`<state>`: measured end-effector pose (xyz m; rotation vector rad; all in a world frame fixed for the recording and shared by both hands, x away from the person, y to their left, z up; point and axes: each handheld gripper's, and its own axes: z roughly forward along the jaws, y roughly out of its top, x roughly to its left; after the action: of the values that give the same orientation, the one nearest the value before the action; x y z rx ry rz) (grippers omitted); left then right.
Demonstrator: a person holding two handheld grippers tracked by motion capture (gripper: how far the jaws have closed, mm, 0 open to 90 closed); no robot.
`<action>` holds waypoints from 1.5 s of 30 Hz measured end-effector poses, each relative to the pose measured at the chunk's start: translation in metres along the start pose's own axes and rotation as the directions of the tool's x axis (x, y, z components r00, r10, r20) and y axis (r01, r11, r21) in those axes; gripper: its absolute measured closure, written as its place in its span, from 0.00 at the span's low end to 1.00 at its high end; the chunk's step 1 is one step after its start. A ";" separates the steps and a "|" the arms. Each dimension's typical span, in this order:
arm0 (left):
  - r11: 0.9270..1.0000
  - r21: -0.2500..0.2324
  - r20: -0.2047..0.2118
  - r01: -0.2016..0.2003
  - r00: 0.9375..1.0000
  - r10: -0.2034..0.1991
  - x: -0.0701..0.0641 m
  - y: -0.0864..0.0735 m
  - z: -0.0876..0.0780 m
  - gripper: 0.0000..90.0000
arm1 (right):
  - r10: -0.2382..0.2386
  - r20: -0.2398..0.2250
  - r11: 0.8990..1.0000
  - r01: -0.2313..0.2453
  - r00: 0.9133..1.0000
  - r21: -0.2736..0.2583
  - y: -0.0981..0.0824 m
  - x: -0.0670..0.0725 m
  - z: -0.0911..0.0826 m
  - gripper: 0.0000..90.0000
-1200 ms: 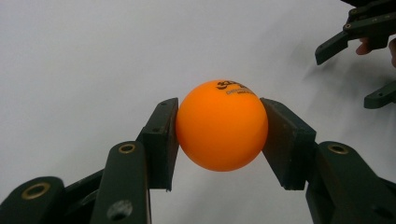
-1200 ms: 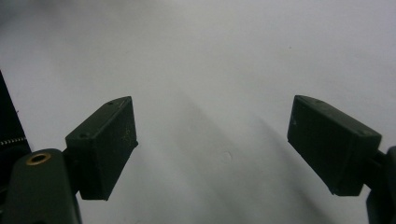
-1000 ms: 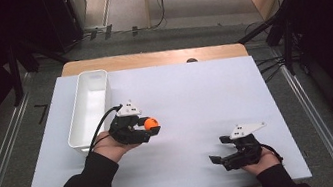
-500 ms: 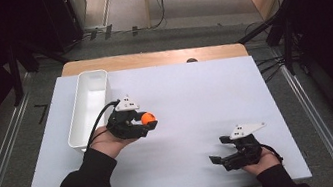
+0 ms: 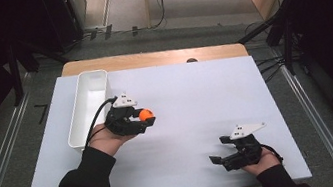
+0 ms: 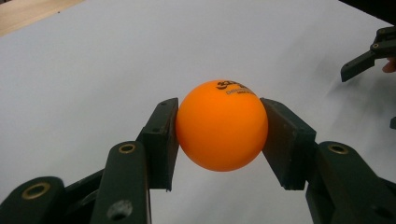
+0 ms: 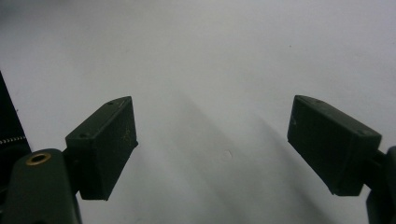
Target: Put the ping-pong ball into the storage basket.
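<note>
An orange ball (image 5: 145, 114) with dark print sits clamped between the two black jaws of my left gripper (image 5: 145, 118), just right of the white tray. In the left gripper view the orange ball (image 6: 222, 125) is pressed by a pad on each side, held above the white table. My right gripper (image 5: 220, 158) rests near the table's front right, its jaws spread wide. In the right gripper view the right gripper (image 7: 212, 140) is open over bare white surface, with nothing between its fingers.
A long white tray (image 5: 88, 107) lies along the table's left side, its inside looking bare. The white table top (image 5: 196, 99) ends in a wooden strip (image 5: 149, 59) at the back. Dark stands and cables line the floor around.
My left gripper has carried the orange ball a little to the left and back, closer to the tray. The right gripper has stayed put.
</note>
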<state>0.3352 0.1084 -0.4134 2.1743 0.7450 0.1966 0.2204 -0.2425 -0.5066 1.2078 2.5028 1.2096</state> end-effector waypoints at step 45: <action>0.998 -0.007 -0.095 0.061 0.994 -0.062 0.031 -0.001 -0.020 0.56 | 0.000 0.000 1.000 0.000 1.000 0.001 0.000 0.000 0.000 0.16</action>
<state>0.3521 0.1397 -0.4045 2.1465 0.8634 0.2718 0.2201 -0.2427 -0.5066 1.2082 2.5038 1.2082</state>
